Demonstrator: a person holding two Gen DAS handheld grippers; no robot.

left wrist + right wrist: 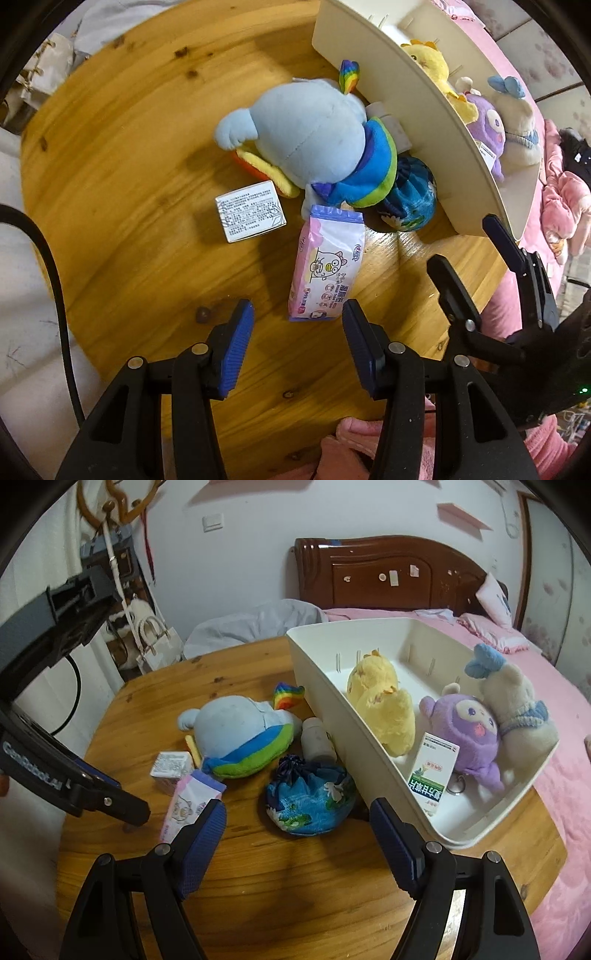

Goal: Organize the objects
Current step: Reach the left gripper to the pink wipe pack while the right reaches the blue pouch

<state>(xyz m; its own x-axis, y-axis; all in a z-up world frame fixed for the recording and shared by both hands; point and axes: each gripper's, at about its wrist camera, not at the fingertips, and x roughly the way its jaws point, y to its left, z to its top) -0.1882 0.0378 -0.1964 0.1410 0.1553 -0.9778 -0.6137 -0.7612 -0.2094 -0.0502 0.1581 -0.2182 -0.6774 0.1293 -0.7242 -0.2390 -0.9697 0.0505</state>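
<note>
My left tongs (pixel 297 343) apart and empty above the pink wipes pack (pixel 327 262) at frame centre, my right tongs (pixel 297 836) apart over the blue pouch (pixel 310 801), white bin (pixel 332 709) at right on the table (pixel 258 878)

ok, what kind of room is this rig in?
Most likely a bedroom at home. A dark carved wooden headboard stands at the head of a bed under a pink bedspread, right beside the round wooden table, and a wooden coat rack with bags hangs in the corner.
</note>
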